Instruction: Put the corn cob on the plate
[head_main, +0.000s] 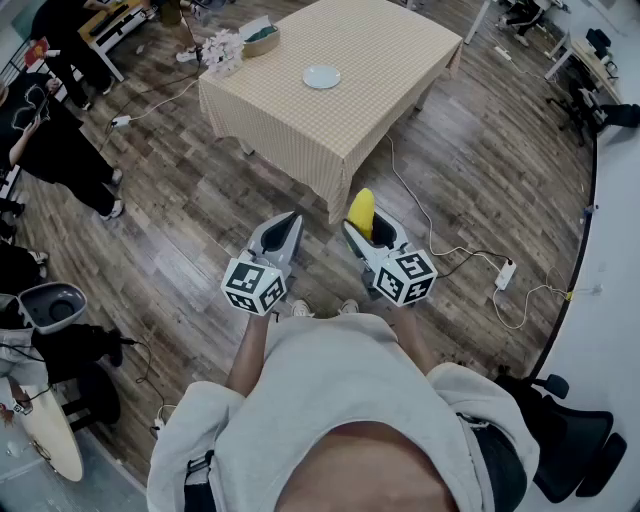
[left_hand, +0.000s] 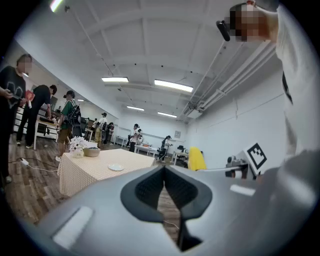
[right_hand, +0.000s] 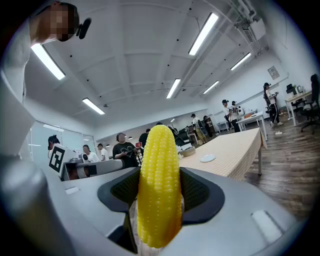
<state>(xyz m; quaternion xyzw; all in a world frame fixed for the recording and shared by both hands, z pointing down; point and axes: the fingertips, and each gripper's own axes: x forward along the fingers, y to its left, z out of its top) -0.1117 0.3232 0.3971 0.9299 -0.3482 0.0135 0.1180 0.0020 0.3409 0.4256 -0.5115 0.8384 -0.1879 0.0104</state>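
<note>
right gripper (right_hand: 160, 192): jaws clamped on corn cob (right_hand: 159, 160), cob upright, tip past the jaws | left gripper (left_hand: 164, 170): jaws together, nothing between | plate (head_main: 321, 77): on far checked-cloth table (head_main: 400, 45), well apart from cob

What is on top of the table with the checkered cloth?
On the table: a pale plate, a bowl and white flowers. The cloth covers the tabletop itself.

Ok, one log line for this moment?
stage: pre-place, away from table | right gripper: shut on corn cob | left gripper: shut, empty | plate: on table, nothing on it
</note>
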